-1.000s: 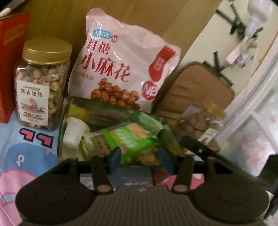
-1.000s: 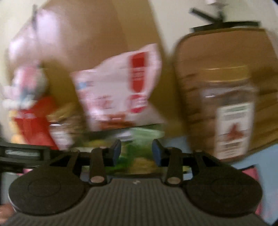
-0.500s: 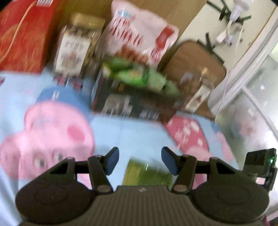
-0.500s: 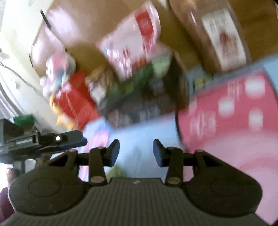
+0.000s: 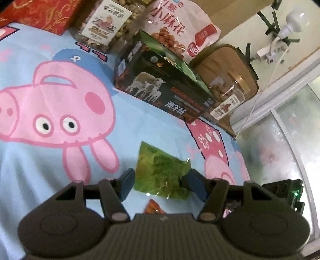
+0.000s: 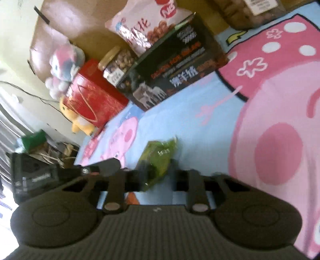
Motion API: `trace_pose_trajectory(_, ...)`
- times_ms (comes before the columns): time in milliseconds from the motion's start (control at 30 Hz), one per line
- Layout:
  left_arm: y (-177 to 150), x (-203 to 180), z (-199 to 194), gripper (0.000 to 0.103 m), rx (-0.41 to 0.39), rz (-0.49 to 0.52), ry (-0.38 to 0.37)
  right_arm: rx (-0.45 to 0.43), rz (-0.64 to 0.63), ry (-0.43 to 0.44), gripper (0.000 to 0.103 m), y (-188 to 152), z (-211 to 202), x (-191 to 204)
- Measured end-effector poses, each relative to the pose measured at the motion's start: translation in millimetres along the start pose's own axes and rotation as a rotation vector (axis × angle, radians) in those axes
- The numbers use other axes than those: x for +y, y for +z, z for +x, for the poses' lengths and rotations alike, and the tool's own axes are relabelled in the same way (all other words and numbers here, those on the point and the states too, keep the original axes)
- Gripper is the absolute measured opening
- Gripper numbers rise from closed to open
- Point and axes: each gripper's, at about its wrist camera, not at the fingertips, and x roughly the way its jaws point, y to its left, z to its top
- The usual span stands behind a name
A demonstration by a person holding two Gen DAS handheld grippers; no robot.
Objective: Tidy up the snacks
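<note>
1. A small crinkled green plastic snack packet (image 5: 160,176) lies flat on a light blue bedsheet printed with pink cartoon pigs (image 5: 60,96), well short of the other snacks.
2. The left gripper (image 5: 160,183) hangs low over the packet with its blue-padded jaws fairly wide, one on each side. The pads sit close to the wrapper but do not look pressed on it. Its jaws have just been opening further.
3. The right gripper (image 6: 158,178) is blurred. Its jaws have just been closing and stand narrow, with the packet's near end between them. Whether they pinch it I cannot tell.
4. A corner of an orange wrapper (image 5: 153,208) peeks out just below the green packet.
5. Farther back stands an open-topped black cardboard box with a sheep picture (image 5: 160,88). Beside and behind it are a pink bag of fried dough twists (image 5: 180,30), a clear jar of nuts (image 5: 104,26), a second gold-lidded jar (image 5: 226,96) and a red gift box (image 5: 40,14).
6. Judging progress: the box appears to be the collecting place, and this packet and the orange one remain outside it, so the work looks unfinished.
7. A second ago both cameras looked closely at the box and its contents. Now both have drawn back and dropped toward the sheet, framing the loose packet.
</note>
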Motion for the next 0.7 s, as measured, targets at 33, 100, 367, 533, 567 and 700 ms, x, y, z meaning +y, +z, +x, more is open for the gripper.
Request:
trace_pose_trajectory(33,-0.6,0.8,-1.6,0.060,0.001,-0.011,-0.002,-0.004,-0.003,0.000,0.018,0.2,-1.9,0.7)
trace_pose_trajectory(100,-1.3,1.1,-10.8,0.060,-0.017,-0.020,0.007,-0.044,-0.025,0.022,0.015,-0.6,-12.8,3.9)
trace_pose_trajectory(367,0.9,7.4,-57.9,0.060,-0.142,-0.042,-0.015,-0.152,-0.610,-0.183,0.016,-30.8,-20.4,91.9)
trace_pose_trajectory(533,-5.6,16.1,-56.8,0.062,-0.122,-0.053,0.026,-0.060,-0.629,-0.016,0.042,-49.0,-3.3,101.9)
trace_pose_trajectory(567,-7.2,19.5,-56.6,0.062,-0.116,-0.057,0.021,-0.051,-0.620,0.003,0.042,-48.2,-4.4,98.8)
trace_pose_trajectory(700,-13.6,32.9,-57.1,0.062,-0.108,-0.098,0.021,-0.069,-0.577,-0.027,0.043,-36.7,-12.2,81.8)
